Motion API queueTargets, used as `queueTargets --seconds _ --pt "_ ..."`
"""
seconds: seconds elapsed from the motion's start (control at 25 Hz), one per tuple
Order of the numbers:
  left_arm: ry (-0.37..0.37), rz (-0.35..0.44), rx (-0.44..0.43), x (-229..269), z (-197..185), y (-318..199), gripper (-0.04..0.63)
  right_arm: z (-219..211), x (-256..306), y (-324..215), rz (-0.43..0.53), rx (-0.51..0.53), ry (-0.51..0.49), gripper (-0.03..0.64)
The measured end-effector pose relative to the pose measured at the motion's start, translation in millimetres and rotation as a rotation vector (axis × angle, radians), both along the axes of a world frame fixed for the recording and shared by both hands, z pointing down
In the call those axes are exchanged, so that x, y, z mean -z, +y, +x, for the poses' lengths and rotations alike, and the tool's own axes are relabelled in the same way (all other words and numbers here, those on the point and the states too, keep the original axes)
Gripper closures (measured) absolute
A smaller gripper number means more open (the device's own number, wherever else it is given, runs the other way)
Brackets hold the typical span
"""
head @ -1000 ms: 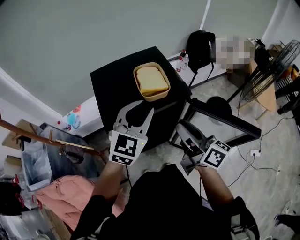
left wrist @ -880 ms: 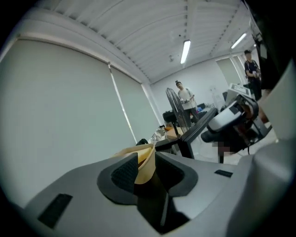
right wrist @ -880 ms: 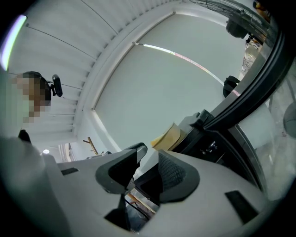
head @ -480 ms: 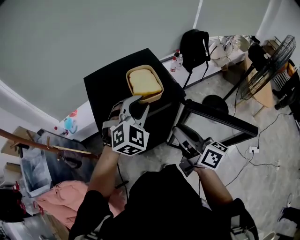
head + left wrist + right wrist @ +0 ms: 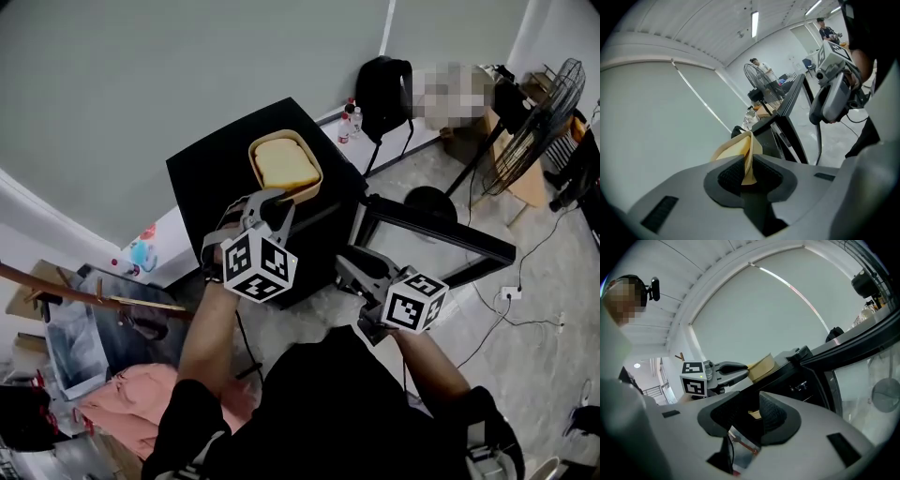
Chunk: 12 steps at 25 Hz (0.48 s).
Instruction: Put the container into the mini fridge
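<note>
A tan container (image 5: 284, 166) with a pale yellow fill sits on top of the black mini fridge (image 5: 216, 173). The fridge's glass door (image 5: 441, 239) hangs open to the right. My left gripper (image 5: 272, 197) reaches the container's near rim. In the left gripper view the rim wall (image 5: 746, 157) stands between the two pads, and the jaws are closing on it. My right gripper (image 5: 349, 267) hovers lower, in front of the open fridge, open with nothing between its jaws. The right gripper view looks up at the container (image 5: 761, 366) and the left gripper (image 5: 726, 369).
A black backpack (image 5: 384, 89) leans on the wall behind the fridge, with small bottles (image 5: 349, 122) beside it. A floor fan (image 5: 534, 122) stands at the far right. Pink cloth (image 5: 122, 394) and a wooden rod (image 5: 94, 291) lie at the left. Cables cross the floor at the right.
My left gripper has moved forward to the container's near rim and its jaws have narrowed around it. The right gripper has shifted slightly toward the fridge front.
</note>
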State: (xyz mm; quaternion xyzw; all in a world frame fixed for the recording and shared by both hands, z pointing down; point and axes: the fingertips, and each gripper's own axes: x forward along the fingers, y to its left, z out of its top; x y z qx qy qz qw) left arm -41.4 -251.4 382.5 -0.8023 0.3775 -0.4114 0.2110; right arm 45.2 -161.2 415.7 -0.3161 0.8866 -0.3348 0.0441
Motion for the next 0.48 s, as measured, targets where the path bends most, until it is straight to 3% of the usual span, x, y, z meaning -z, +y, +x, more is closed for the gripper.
queueTargets --seconds 0.12,0.32,0.48 --pt "0.021 -0.026 -0.028 2.1 -0.1 8.4 0.551 -5.9 0.2 1.9 -0.01 0.007 0.006 0.472" --pt "0.147 -0.064 -0.05 8.3 0.4 27.0 0.561 -11.9 7.7 4.4 0.001 0.028 0.001 0.471" --pt "0.145 -0.086 -0.094 10.7 3.6 45.5 0.563 -15.4 13.7 4.8 -0.031 0.038 -0.067 0.471"
